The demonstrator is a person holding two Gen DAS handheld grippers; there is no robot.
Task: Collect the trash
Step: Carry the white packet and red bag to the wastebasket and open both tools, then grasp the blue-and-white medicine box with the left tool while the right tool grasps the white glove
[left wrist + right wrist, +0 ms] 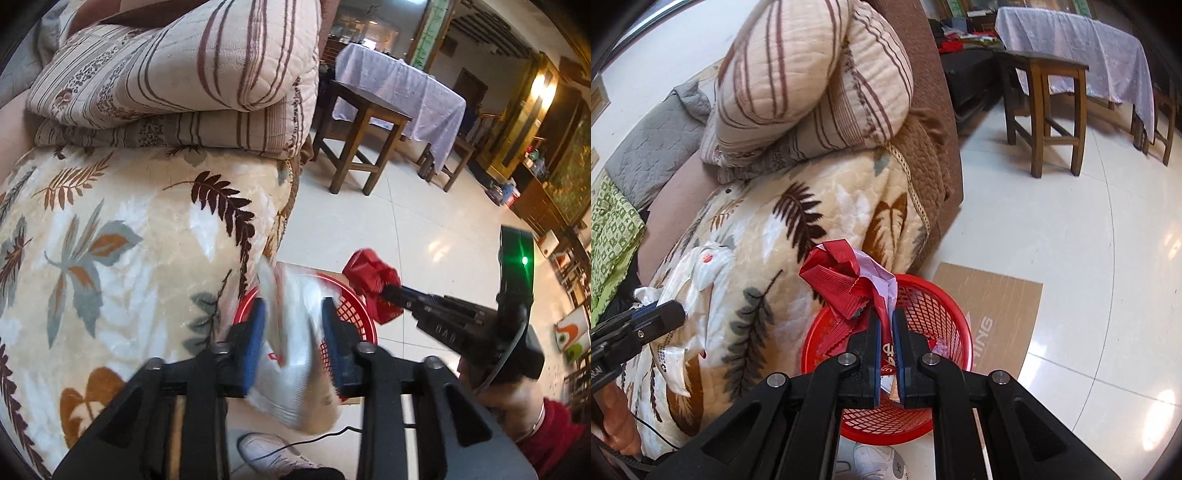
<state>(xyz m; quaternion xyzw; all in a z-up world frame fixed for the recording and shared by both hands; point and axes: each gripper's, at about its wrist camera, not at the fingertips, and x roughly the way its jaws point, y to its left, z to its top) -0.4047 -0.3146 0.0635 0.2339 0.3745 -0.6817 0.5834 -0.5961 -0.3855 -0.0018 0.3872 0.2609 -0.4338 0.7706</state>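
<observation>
In the left wrist view my left gripper [293, 302] stands open over the red mesh basket [364, 317]. A white plastic bag [295, 354] lies blurred and loose between its blue pads [255, 343]. The right wrist view shows the same bag [698, 295] hanging at the left gripper [665, 314] in front of the sofa blanket. My right gripper [885, 312] is shut on a crumpled red wrapper [842, 280] just above the basket [945, 314], which holds some scraps. The right gripper [388, 291] and the wrapper [369, 277] also show from the side.
The basket stands on a flat cardboard sheet [997, 295] on the tiled floor, against a sofa with a leaf-print blanket [129, 240] and folded quilts. A wooden stool [362, 122] and a cloth-covered table [399, 81] stand beyond. A white shoe [875, 461] is below.
</observation>
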